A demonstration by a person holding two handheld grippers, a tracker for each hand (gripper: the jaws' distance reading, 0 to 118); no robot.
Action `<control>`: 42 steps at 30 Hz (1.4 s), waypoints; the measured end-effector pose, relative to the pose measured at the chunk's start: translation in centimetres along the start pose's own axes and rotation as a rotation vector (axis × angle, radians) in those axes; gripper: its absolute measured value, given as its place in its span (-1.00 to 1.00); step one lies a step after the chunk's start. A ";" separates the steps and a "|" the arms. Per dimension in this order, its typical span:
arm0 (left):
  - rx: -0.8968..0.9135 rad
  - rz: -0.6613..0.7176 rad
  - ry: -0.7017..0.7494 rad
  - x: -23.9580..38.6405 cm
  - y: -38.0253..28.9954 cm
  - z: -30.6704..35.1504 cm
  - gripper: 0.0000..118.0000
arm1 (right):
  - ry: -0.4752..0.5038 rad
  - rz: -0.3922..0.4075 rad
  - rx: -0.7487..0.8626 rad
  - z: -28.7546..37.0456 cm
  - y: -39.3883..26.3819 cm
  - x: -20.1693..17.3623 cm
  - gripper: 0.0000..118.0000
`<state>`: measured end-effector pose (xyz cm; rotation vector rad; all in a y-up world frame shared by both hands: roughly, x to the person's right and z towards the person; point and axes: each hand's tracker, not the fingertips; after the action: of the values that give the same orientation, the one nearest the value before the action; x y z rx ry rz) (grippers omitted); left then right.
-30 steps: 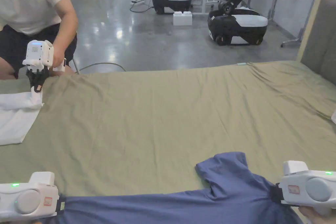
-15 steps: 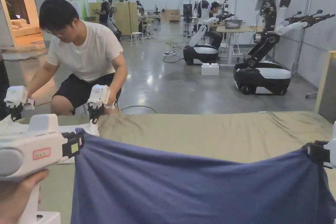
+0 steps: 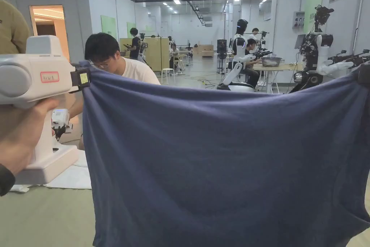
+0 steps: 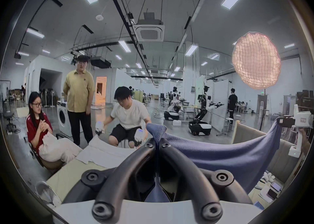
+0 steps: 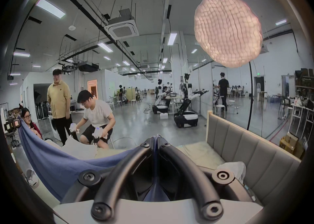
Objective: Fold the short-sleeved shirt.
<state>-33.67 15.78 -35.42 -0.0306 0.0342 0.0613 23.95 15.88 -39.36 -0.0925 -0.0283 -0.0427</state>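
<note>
Shirt: I hold the blue shirt (image 3: 224,164) in the air above the bed (image 3: 43,218), spread like a curtain between my two tools
Handling: I judge it light, soft and limp; it sags in the middle, so the top corners are where to hold it
Left tool (image 4: 157,142): closed tight on the shirt's upper left corner, cloth bunched between the jaws
Right tool (image 5: 156,140): closed on the opposite corner, blue cloth pinched through

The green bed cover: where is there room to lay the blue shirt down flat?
Bare green bed cover shows beside the left gripper, in front of the white cloth. Across that cloth another person works, so that end is crowded. A white bundle sits by the padded headboard. The blue shirt hides the middle.
</note>
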 end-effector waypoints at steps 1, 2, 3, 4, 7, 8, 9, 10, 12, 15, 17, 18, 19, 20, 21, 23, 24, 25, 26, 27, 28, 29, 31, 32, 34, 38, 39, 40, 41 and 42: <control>0.006 -0.008 0.011 0.1 0.3 -0.5 -1.00 | -0.004 0.004 0.009 -0.5 0.5 -0.2 -1.00; 0.011 -0.012 0.022 0.1 0.6 -1.1 -1.00 | -0.007 -0.002 0.015 -1.7 0.9 0.1 -1.00; 0.015 -0.010 0.028 0.1 0.7 -1.8 -1.00 | -0.012 -0.002 0.024 -2.5 1.3 0.0 -1.00; 0.015 -0.009 0.032 -0.1 0.8 -2.7 -1.00 | -0.014 -0.002 0.030 -3.2 1.7 -0.1 -1.00; 0.013 -0.010 0.048 -0.2 0.8 -4.9 -1.00 | -0.021 0.006 0.035 -5.3 2.4 -0.5 -1.00; 0.008 -0.011 0.051 -0.2 0.9 -5.6 -1.00 | -0.032 0.017 0.043 -6.0 2.6 -0.7 -1.00; 0.007 -0.012 0.054 -0.3 0.8 -6.4 -1.00 | -0.035 0.020 0.040 -6.8 2.9 -0.8 -1.00; 0.001 -0.019 0.056 -0.3 0.8 -7.2 -1.00 | -0.036 0.013 0.041 -7.2 3.1 -0.9 -1.00; -0.014 -0.040 0.069 -0.1 0.8 -8.7 -1.00 | -0.042 0.007 0.032 -8.7 3.4 -1.0 -1.00; -0.011 -0.023 0.075 -0.3 0.5 -10.4 -1.00 | -0.059 0.016 0.031 -10.6 3.5 -1.3 -1.00; -0.014 -0.012 0.076 -0.3 0.3 -11.3 -1.00 | -0.055 0.006 0.025 -11.7 3.3 -1.1 -1.00; -0.017 -0.011 0.078 -0.4 -0.1 -11.7 -1.00 | -0.052 0.002 0.035 -10.4 2.9 -1.9 -1.00; -0.020 -0.011 0.077 -0.4 -0.6 -12.1 -1.00 | -0.055 0.004 0.031 -10.6 2.5 -2.1 -1.00; -0.031 -0.008 0.077 -0.3 -1.3 -12.4 -1.00 | -0.055 0.007 0.026 -10.9 1.8 -2.1 -1.00; -0.045 -0.006 0.075 -0.3 -2.3 -12.6 -1.00 | -0.052 0.011 0.020 -11.1 0.9 -2.2 -1.00; -0.086 -0.018 0.070 -0.4 -5.1 -13.0 -1.00 | -0.046 0.033 -0.020 -11.8 -1.4 -2.3 -1.00; -0.122 -0.016 0.070 -0.4 -6.8 -13.2 -1.00 | -0.041 0.036 -0.055 -12.1 -3.0 -2.2 -1.00; -0.156 -0.009 0.070 -0.5 -8.2 -13.4 -1.00 | -0.039 0.039 -0.079 -12.4 -4.4 -2.2 -1.00; -0.184 0.016 0.061 -0.8 -10.1 -13.5 -1.00 | -0.038 0.026 -0.097 -12.7 -6.2 -2.0 -1.00; -0.210 0.033 0.057 -1.0 -11.8 -13.6 -1.00 | -0.036 0.017 -0.128 -12.8 -7.7 -1.9 -1.00; -0.235 0.050 0.053 -0.8 -13.2 -13.4 -1.00 | -0.028 0.003 -0.146 -12.8 -9.1 -1.7 -1.00; -0.262 0.071 0.040 -1.0 -14.7 -13.3 -1.00 | -0.027 0.002 -0.170 -12.8 -10.5 -1.5 -1.00; -0.267 0.060 0.027 -1.1 -16.6 -12.5 -1.00 | -0.017 -0.004 -0.182 -12.3 -12.5 -1.0 -1.00; -0.277 0.059 0.023 -1.1 -17.4 -11.8 -1.00 | -0.015 -0.008 -0.182 -11.4 -13.6 -0.8 -1.00; -0.276 0.071 -0.007 -1.3 -19.2 -9.7 -1.00 | 0.004 -0.011 -0.192 -9.7 -15.4 0.0 -1.00; -0.315 0.114 -0.078 -1.9 -23.8 -3.3 -1.00 | 0.038 -0.017 -0.211 -3.0 -20.9 1.2 -1.00; -0.314 0.120 -0.069 -2.0 -25.3 -1.4 -1.00 | 0.048 -0.015 -0.228 -1.1 -22.3 1.6 -1.00; -0.347 0.135 -0.086 -2.2 -26.6 0.4 -1.00 | 0.041 -0.023 -0.225 1.0 -24.0 1.9 -1.00; -0.363 0.154 -0.107 -2.6 -28.2 2.5 -1.00 | 0.038 -0.025 -0.228 3.5 -25.9 2.3 -1.00; -0.365 0.190 -0.107 -2.9 -29.9 4.8 -1.00 | 0.049 -0.031 -0.239 5.7 -27.6 2.7 -1.00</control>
<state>-34.58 -14.09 -29.60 -0.3895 -0.0813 0.2587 25.31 -11.19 -31.03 -0.3296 0.0246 -0.0795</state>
